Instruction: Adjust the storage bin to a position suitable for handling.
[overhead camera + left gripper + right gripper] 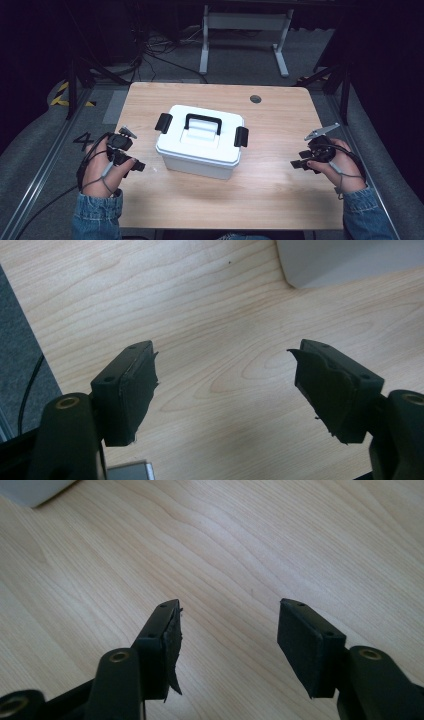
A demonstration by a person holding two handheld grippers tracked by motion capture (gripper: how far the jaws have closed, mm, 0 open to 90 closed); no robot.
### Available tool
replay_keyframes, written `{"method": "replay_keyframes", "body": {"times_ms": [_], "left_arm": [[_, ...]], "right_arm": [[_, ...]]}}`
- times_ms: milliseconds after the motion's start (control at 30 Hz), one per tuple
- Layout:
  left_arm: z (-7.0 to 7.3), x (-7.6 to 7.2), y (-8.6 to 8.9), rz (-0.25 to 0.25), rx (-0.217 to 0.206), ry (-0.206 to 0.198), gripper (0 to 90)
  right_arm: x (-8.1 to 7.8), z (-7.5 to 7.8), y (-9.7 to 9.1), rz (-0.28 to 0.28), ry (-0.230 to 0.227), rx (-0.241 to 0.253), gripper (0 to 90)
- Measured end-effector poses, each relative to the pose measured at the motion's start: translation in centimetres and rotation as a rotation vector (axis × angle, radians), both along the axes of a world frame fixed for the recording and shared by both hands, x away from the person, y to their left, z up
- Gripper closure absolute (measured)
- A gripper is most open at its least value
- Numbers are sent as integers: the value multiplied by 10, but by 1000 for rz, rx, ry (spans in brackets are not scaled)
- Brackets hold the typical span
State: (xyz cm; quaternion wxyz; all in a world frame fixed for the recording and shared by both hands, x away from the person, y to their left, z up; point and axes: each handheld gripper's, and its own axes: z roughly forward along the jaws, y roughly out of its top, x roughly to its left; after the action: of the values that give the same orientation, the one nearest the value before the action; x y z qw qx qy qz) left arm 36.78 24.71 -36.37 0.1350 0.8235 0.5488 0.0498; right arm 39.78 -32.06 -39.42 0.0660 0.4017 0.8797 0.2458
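White plastic box with black handle and two black side latches sits lid-on at the centre of the wooden table. Left gripper rests left of the box, jaws spread, nothing between them. Right gripper sits well apart to the right, jaws likewise released and empty over bare wood.

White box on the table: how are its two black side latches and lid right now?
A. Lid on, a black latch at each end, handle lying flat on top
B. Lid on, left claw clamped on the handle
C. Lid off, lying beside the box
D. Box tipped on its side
A. In the high view the white box sits upright with its lid on, a black latch at each end and the handle flat; both claws stay off it.
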Motion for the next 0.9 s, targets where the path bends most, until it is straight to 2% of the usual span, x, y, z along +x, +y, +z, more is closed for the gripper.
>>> {"method": "replay_keyframes", "body": {"times_ms": [133, 267, 500, 633, 733, 900], "left_arm": [[2, 0, 0, -14, -27, -25, 248], [2, 0, 0, -24, -32, -31, 242], [3, -1, 1, -33, -41, -36, 219], [1, -2, 1, -33, -54, -25, 208], [0, -1, 1, -48, -57, -8, 206], [0, -2, 1, -44, -59, -15, 204]], "right_arm": [[1, 4, 1, 0, -13, 13, 441], [3, 9, 5, 16, -7, 10, 445], [10, 35, 21, 61, -22, 10, 471], [13, 47, 33, 89, -32, 11, 473], [15, 55, 42, 113, -35, 21, 480], [19, 69, 56, 147, -46, 40, 491]]}}
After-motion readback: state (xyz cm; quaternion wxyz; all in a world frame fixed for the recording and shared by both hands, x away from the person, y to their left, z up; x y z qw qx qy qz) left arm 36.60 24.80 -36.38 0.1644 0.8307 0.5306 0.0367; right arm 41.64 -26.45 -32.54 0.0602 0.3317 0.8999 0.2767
